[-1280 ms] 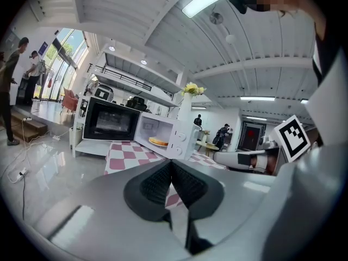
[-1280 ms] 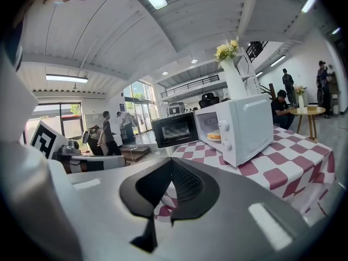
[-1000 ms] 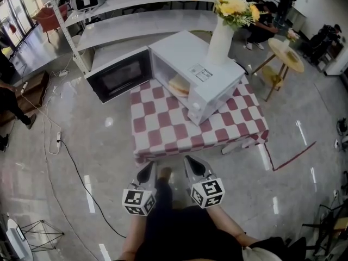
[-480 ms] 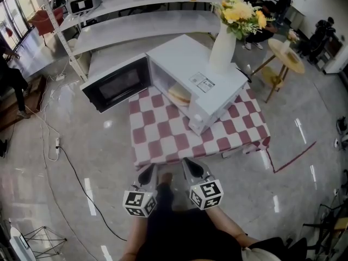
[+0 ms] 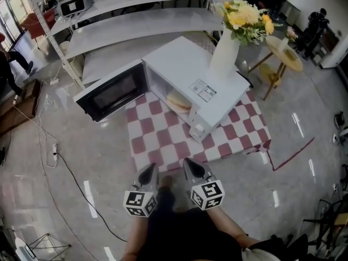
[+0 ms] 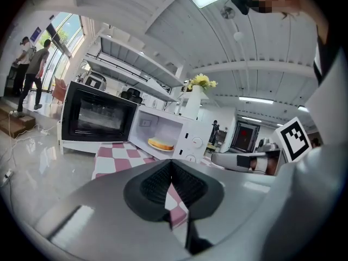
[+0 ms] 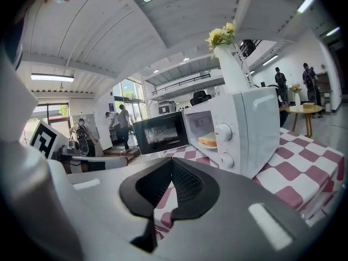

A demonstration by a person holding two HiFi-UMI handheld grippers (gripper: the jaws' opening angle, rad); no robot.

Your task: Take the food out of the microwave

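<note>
Both left hand-held gripper (image 5: 149, 171) and right hand-held gripper (image 5: 190, 165) closed, empty, microwave (image 5: 185, 69) mouth facing them, food (image 5: 178, 100) flat inside.

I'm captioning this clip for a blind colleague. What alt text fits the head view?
A white microwave stands open on a red-and-white checked table, pale food inside and a vase of yellow flowers on top. Nearer the camera, the left gripper and right gripper are shut and empty, short of the table.
</note>
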